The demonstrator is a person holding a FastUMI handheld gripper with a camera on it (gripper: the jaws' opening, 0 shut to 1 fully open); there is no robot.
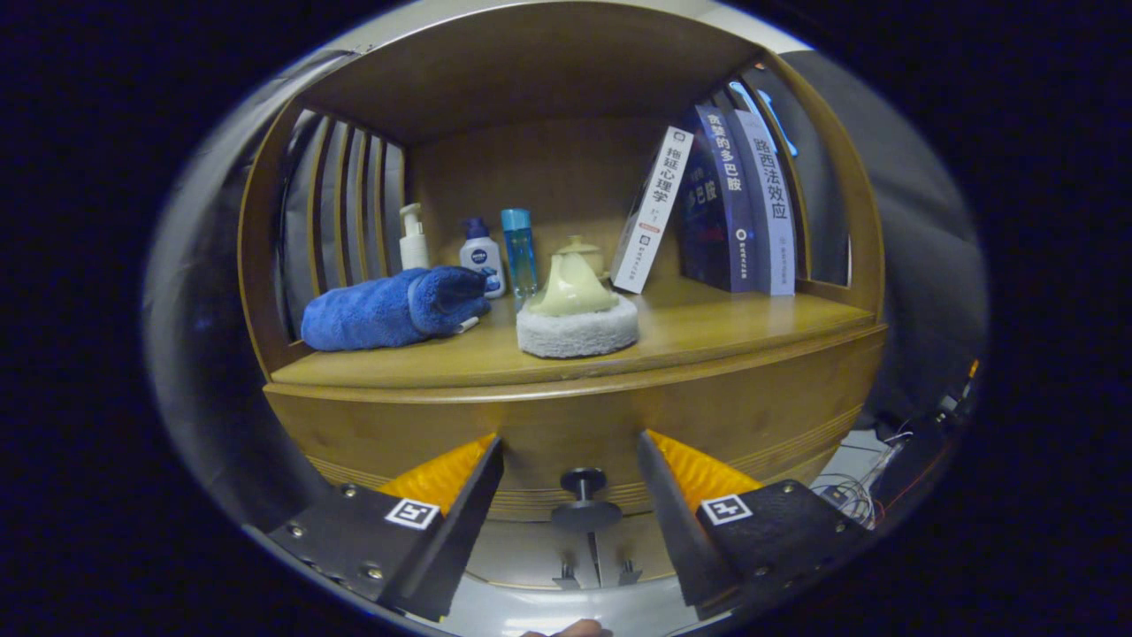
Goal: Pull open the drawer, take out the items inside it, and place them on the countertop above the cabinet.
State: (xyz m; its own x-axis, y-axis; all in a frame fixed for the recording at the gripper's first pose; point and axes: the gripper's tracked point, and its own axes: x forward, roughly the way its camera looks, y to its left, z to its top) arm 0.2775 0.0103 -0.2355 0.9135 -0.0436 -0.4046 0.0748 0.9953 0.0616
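The gripper (570,478) is hovering released, its two fingers spread wide and pressing on nothing, with the small dark round knob (584,498) of the wooden drawer front (566,433) sitting between the fingertips, apart from both. The drawer is looking closed, flush under the front edge of the honey-coloured wooden countertop (707,341), so whatever it is holding is hidden. The main risk lies in the closing: the knob is a short stem with a flared disc, and if the fingers are closing off-centre or only on the disc's rim, they are likely to slip off once the pull begins and leave the drawer shut. Pulling at an angle rather than straight out may jam the drawer or drag the whole cabinet forward. The countertop is also crowded: a rolled blue towel (389,310) is lying toward its left edge, a pale yellow scrubber on a round white fluffy pad (577,326) is sitting near the front edge at the middle, small bottles (482,257) are standing behind, and leaning books (716,212) are filling the back right corner. Free room is showing mostly along the front right, so placing items carelessly may knock the pad off or topple a bottle.
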